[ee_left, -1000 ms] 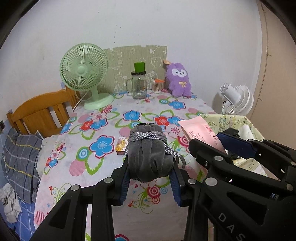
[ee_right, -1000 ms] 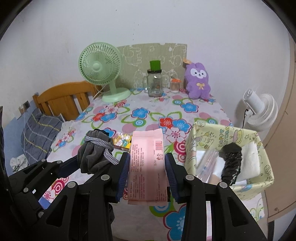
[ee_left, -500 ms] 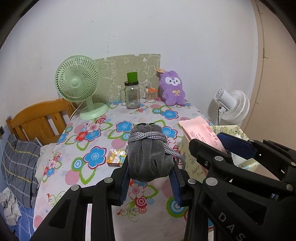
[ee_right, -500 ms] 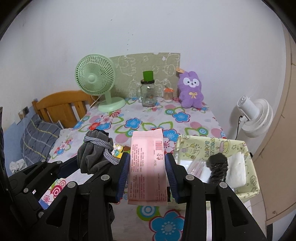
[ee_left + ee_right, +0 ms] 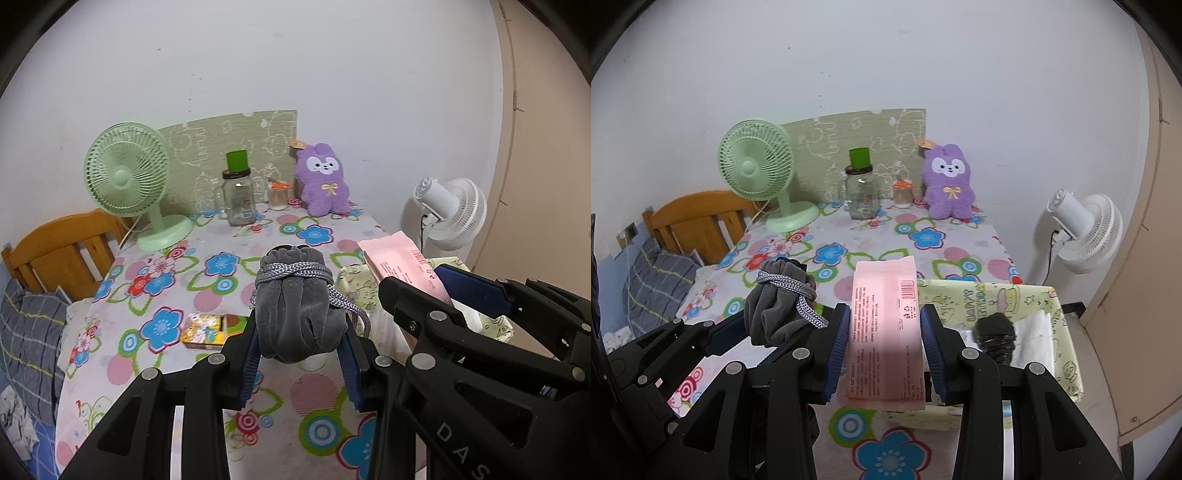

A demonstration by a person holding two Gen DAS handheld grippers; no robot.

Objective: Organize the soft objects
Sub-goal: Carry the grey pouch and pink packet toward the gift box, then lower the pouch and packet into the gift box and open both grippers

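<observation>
My left gripper [image 5: 300,334] is shut on a grey velvet drawstring pouch [image 5: 295,314] tied with a grey cord, held above the flowered table. The pouch also shows in the right wrist view [image 5: 781,301]. My right gripper [image 5: 884,332] is shut on a flat pink soft pack [image 5: 884,332], which also shows in the left wrist view [image 5: 400,264]. A pale yellow fabric box [image 5: 1067,354] stands at the table's right front, just right of the pink pack. It holds a black bundle [image 5: 995,338] and white soft items [image 5: 1034,339].
A small yellow printed carton [image 5: 212,330] lies on the flowered tablecloth [image 5: 162,288]. At the back stand a green fan [image 5: 127,181], a glass jar with a green lid [image 5: 238,195], a small jar [image 5: 277,194] and a purple plush bunny [image 5: 323,181]. A white fan [image 5: 1082,229] stands right; a wooden chair [image 5: 59,251] left.
Both grippers have risen and pulled back from the table with their loads still held. The table and the yellow box now appear lower and farther away.
</observation>
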